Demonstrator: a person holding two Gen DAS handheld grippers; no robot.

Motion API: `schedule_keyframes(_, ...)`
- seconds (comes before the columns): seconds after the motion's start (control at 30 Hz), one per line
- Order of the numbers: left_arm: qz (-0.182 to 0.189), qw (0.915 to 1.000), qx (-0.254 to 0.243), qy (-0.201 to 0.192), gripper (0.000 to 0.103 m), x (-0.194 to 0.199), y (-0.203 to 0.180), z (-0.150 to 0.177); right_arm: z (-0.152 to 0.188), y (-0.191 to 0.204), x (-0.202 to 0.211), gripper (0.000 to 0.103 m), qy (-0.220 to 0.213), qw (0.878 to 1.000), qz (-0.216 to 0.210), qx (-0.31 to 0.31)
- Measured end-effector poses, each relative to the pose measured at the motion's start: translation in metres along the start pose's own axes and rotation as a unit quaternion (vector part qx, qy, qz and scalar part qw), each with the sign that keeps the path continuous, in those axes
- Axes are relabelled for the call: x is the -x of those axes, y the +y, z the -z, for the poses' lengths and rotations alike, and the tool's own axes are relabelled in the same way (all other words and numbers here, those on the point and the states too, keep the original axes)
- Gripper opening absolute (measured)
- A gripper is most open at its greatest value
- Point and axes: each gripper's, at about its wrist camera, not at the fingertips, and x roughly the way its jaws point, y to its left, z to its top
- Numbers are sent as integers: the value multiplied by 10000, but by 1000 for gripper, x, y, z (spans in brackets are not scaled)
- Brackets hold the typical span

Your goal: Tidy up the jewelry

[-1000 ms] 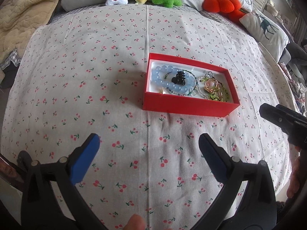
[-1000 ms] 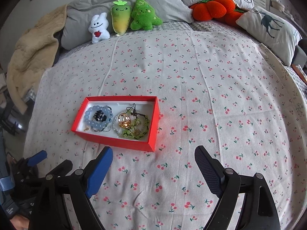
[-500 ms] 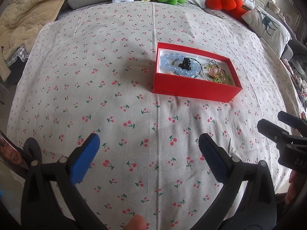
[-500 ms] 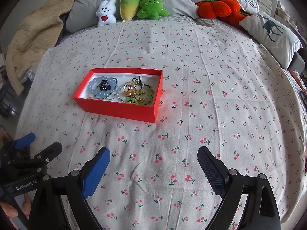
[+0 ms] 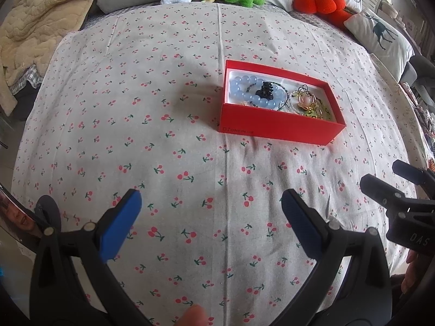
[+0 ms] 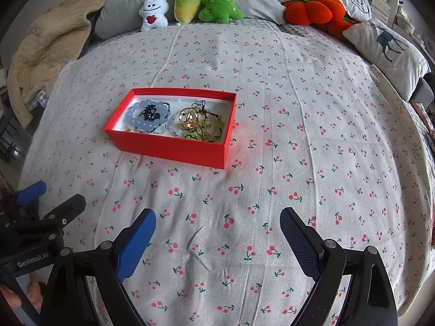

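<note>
A red box (image 5: 274, 129) (image 6: 168, 146) lies on the cherry-print bedsheet. Inside it are a pale blue bead bracelet (image 5: 239, 92) (image 6: 133, 115), a black hair claw (image 5: 265, 89) (image 6: 149, 111), a gold ring piece (image 5: 305, 100) (image 6: 187, 118) and green beaded strands (image 6: 209, 131). My left gripper (image 5: 210, 222) hangs open near the bed's front edge, well short of the box, with nothing between its fingers. My right gripper (image 6: 217, 240) is likewise open and empty, below and right of the box. Each gripper shows at the edge of the other's view.
Plush toys (image 6: 187, 2) line the grey pillow at the head of the bed. An orange pumpkin cushion (image 6: 312, 11) and a deer-print pillow (image 6: 388, 46) sit at the back right. A beige blanket (image 5: 35, 27) is heaped at the left.
Both grippers have drawn back from the box toward the front of the bed and stayed open. The box now sits farther off in both views.
</note>
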Motion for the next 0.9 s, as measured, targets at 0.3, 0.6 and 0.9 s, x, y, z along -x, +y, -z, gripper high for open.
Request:
schedule_keyframes(0.3,-18,10000,-8,6,102,-1,0,1,1,-1,-1,94,22,10000,9,-30)
schedule_keyframes(0.6,-62,10000,24,-2,102,-1,1,1,1,-3,-2,94,20,10000,25,-49)
schedule_keyframes(0.9,-24,10000,11,3,102,1,1,3,0,-5,-2,94,11,9999,44,-111)
